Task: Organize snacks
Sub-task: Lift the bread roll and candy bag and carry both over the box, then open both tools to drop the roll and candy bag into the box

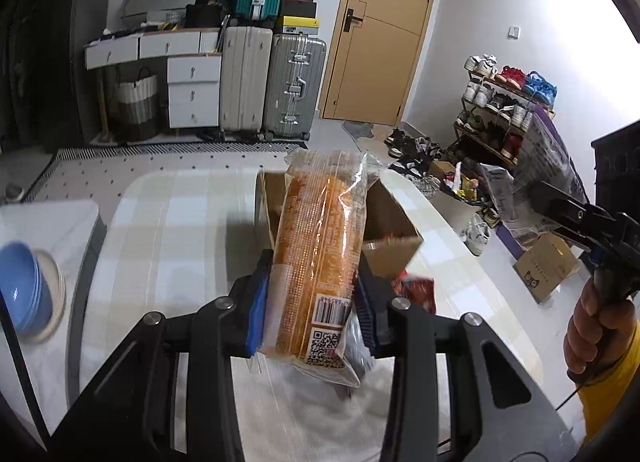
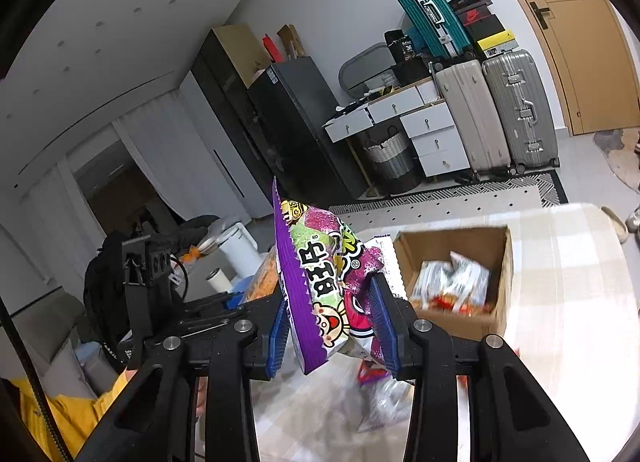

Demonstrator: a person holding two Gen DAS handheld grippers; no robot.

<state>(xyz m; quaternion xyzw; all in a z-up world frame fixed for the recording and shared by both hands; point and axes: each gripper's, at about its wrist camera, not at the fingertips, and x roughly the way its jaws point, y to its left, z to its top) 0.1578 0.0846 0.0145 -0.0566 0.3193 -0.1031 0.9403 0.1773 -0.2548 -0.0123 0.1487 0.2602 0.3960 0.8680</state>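
My left gripper (image 1: 312, 298) is shut on an orange bread pack in clear wrap (image 1: 320, 246), held upright above the checked table in front of an open cardboard box (image 1: 390, 222). My right gripper (image 2: 330, 326) is shut on a purple and green snack bag (image 2: 316, 282), lifted above the table left of the same box (image 2: 452, 326), which holds several snack packs (image 2: 452, 286). The right gripper also shows at the right edge of the left wrist view (image 1: 560, 214) with its bag (image 1: 540, 166). A red snack pack (image 1: 416, 290) lies on the table by the box.
The table has a pale checked cloth (image 1: 168, 230). Stacked blue bowls (image 1: 24, 286) sit on a side surface at the left. Suitcases (image 1: 272, 90), drawers (image 1: 192, 90), a shoe rack (image 1: 504, 110) and a floor box (image 1: 548, 266) stand beyond. More packs lie below the right gripper (image 2: 380, 402).
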